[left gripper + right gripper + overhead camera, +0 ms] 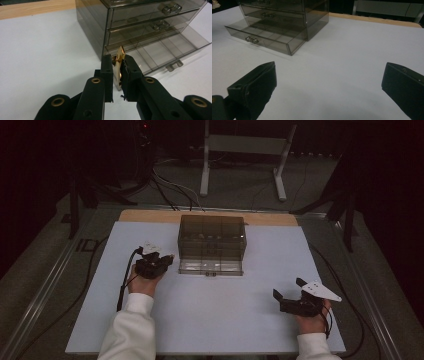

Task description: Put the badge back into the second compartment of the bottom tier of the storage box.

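Carrying step, by the look of it: left gripper point(117, 72) pinching a small gold clip point(120, 61) just beside the smoky drawer unit point(212, 240), its bottom drawer point(162, 53) pulled open — next move likely a short reach over a compartment, then release. Right gripper point(290, 295) spread wide, idle, well apart on the white table point(225, 320).

**Around my bench**

Beyond the far edge of my bench point(210, 330), with its white top and strip of bare wood at the back, a pale metal stand point(245, 150) sits on the grey floor point(235, 190). Black cables point(170, 190) trail across that floor to the left of it, and the background is dark.
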A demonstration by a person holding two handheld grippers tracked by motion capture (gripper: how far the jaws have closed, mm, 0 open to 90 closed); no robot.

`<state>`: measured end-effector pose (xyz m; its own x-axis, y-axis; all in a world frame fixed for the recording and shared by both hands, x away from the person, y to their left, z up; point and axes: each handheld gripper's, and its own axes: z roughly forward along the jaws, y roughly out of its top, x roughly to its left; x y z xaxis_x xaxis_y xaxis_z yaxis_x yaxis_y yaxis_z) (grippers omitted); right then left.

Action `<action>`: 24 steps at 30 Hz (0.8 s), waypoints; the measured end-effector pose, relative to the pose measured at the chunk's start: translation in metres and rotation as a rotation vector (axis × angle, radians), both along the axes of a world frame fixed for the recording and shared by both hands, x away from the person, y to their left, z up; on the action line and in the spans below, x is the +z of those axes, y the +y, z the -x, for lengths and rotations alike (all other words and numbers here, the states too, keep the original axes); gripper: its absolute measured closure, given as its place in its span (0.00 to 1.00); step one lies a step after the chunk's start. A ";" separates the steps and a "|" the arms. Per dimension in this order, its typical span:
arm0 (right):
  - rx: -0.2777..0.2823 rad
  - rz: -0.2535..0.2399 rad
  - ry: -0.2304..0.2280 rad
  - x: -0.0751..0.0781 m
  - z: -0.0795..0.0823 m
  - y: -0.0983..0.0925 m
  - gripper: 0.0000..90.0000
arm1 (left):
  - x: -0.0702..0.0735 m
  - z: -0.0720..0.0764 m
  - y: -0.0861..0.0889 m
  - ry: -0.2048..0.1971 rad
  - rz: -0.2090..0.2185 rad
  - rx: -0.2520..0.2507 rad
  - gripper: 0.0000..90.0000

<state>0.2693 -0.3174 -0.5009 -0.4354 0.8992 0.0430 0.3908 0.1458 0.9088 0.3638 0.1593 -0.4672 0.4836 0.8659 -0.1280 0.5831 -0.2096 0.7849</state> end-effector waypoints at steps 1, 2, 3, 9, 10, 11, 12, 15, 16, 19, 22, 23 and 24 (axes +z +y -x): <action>0.000 0.000 0.000 0.000 0.000 0.000 0.00 | 0.000 0.000 0.000 0.000 0.000 0.000 0.91; 0.000 0.000 0.000 0.000 0.000 0.000 0.00 | 0.000 0.000 -0.001 0.000 0.000 -0.002 0.91; 0.000 0.000 0.000 0.000 0.000 0.000 0.00 | 0.001 -0.001 -0.002 -0.002 0.005 -0.004 0.91; -0.001 -0.002 -0.001 0.000 -0.001 0.000 0.00 | 0.005 -0.003 -0.012 -0.012 0.008 -0.022 0.91; 0.000 -0.003 -0.001 0.000 -0.001 0.000 0.00 | 0.006 -0.003 -0.013 -0.014 0.010 -0.025 0.91; 0.000 -0.005 -0.001 0.000 -0.001 0.000 0.00 | 0.006 -0.004 -0.015 -0.017 0.011 -0.026 0.91; 0.001 -0.005 -0.001 0.000 -0.001 0.000 0.00 | 0.007 -0.004 -0.016 -0.018 0.011 -0.030 0.91; 0.009 0.002 -0.001 0.000 -0.002 0.002 0.00 | 0.008 -0.005 -0.020 -0.018 0.013 -0.034 0.91; 0.008 0.000 0.000 0.000 -0.002 0.002 0.00 | 0.008 -0.006 -0.021 -0.018 0.015 -0.035 0.91; 0.006 -0.004 0.000 0.000 -0.002 0.001 0.00 | 0.008 -0.008 -0.024 -0.020 0.021 -0.041 0.91; 0.008 0.001 0.002 0.000 -0.002 0.002 0.00 | 0.007 -0.009 -0.027 -0.018 0.021 -0.048 0.91; 0.008 0.001 0.002 0.000 -0.002 0.002 0.00 | 0.007 -0.010 -0.028 -0.016 0.022 -0.051 0.91; 0.008 0.001 0.002 0.000 -0.002 0.002 0.00 | 0.007 -0.010 -0.029 -0.017 0.025 -0.053 0.91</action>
<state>0.2712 -0.3155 -0.5011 -0.4423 0.8958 0.0427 0.3918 0.1502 0.9077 0.3740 0.1305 -0.4606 0.5309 0.8357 -0.1407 0.5586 -0.2202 0.7997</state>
